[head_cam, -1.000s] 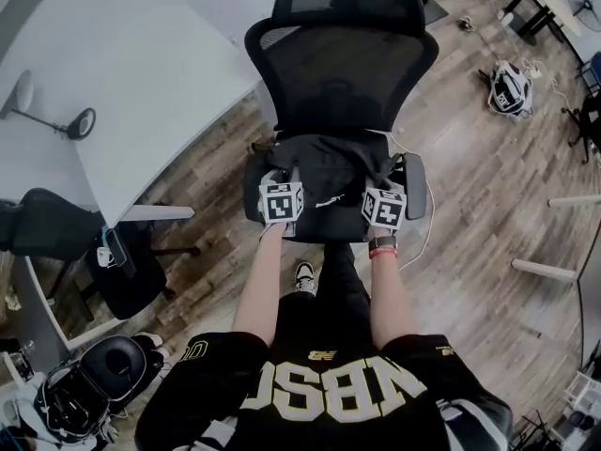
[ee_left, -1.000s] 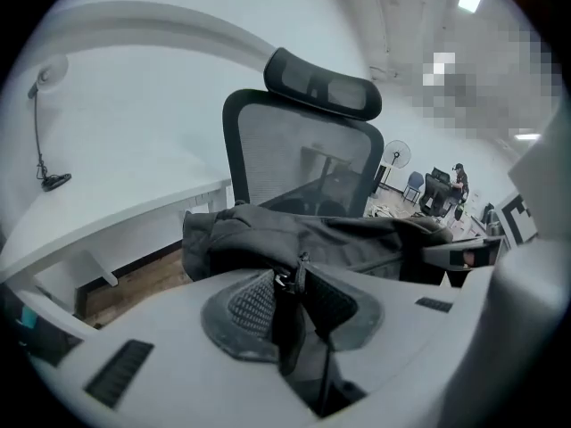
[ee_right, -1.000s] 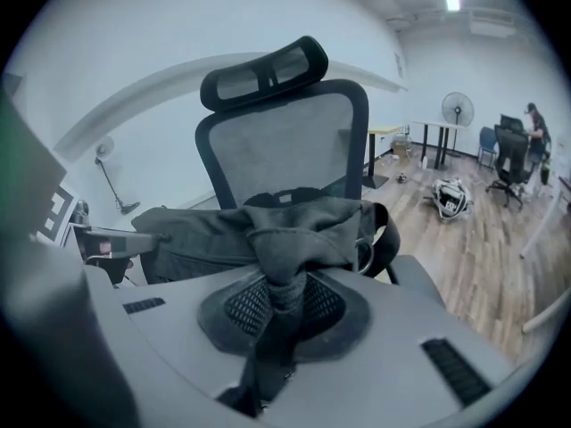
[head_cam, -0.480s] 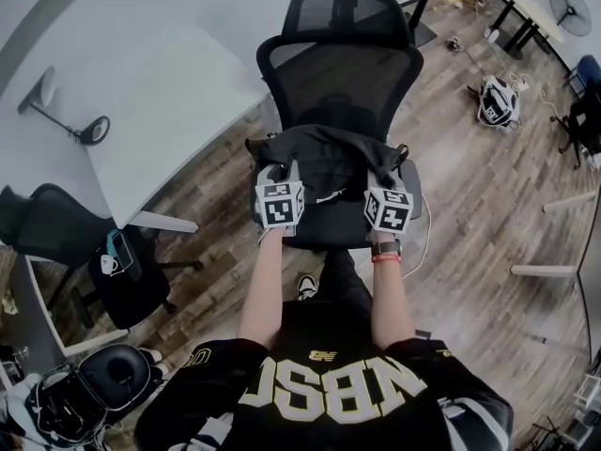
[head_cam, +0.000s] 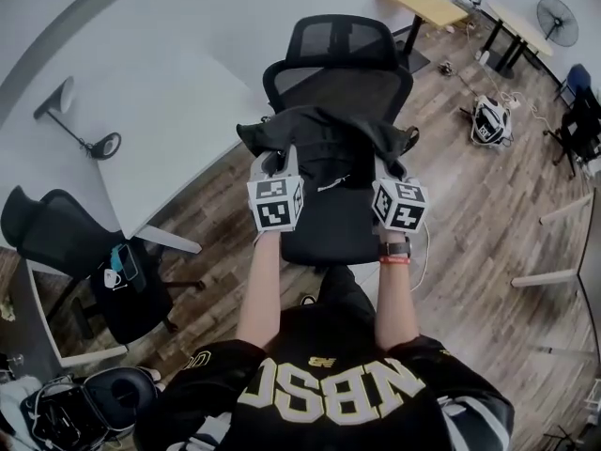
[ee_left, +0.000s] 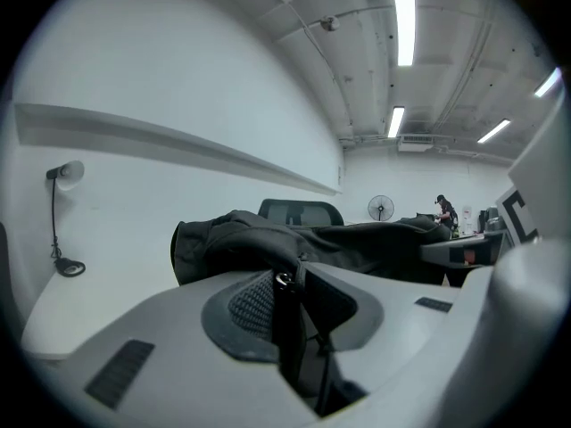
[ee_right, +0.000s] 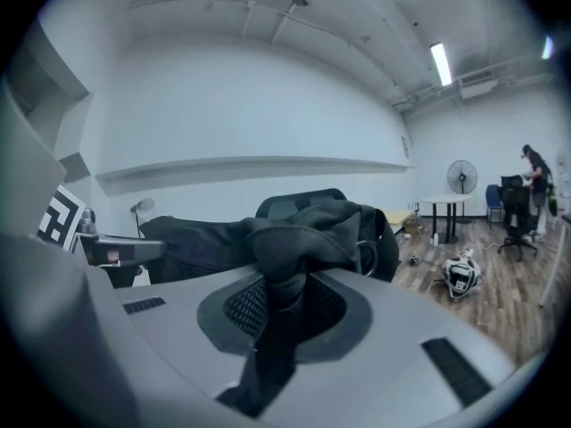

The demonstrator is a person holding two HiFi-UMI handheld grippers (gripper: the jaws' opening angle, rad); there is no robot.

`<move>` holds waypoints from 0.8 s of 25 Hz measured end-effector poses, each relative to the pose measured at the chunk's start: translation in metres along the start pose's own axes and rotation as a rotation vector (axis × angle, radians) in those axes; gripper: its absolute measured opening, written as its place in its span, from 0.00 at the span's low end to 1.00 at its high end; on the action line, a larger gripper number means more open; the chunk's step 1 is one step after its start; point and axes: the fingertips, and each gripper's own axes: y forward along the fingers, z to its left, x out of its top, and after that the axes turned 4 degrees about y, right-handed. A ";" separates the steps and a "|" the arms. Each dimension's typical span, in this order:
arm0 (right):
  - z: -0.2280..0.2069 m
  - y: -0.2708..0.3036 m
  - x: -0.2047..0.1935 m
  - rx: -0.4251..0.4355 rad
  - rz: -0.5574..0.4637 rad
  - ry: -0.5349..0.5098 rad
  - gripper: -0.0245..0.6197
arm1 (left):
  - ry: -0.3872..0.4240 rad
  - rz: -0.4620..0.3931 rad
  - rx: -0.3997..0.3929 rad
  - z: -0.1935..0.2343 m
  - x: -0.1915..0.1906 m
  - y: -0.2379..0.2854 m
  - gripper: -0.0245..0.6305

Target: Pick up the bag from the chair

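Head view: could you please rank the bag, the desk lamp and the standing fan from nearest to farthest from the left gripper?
1. Bag: clamped in the left gripper itself.
2. Desk lamp: on the white table, off to the left.
3. Standing fan: far across the room, at the upper right.

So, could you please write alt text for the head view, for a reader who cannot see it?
Seen from above, a person holds a black bag between the left claw and right claw, each shut on its fabric, above the seat of a black office chair. A white desk stands beside it on a wood floor.
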 end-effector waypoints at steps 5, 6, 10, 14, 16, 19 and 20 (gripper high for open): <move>0.016 -0.022 0.049 0.026 -0.088 -0.039 0.12 | 0.002 -0.091 0.009 0.002 0.050 -0.022 0.18; 0.018 -0.026 0.056 0.027 -0.106 -0.046 0.12 | 0.004 -0.102 0.009 0.001 0.058 -0.025 0.18; 0.022 -0.043 0.078 0.036 -0.158 -0.044 0.14 | 0.030 -0.143 0.005 -0.006 0.078 -0.038 0.18; 0.027 -0.055 0.095 0.040 -0.192 -0.072 0.14 | 0.049 -0.175 -0.001 -0.012 0.091 -0.049 0.18; 0.030 -0.059 0.100 0.039 -0.205 -0.089 0.14 | 0.059 -0.191 -0.002 -0.014 0.097 -0.054 0.18; 0.033 -0.065 0.100 0.038 -0.218 -0.077 0.13 | 0.067 -0.211 -0.008 -0.016 0.103 -0.058 0.18; 0.033 -0.067 0.100 0.039 -0.218 -0.073 0.13 | 0.066 -0.217 -0.011 -0.017 0.105 -0.059 0.18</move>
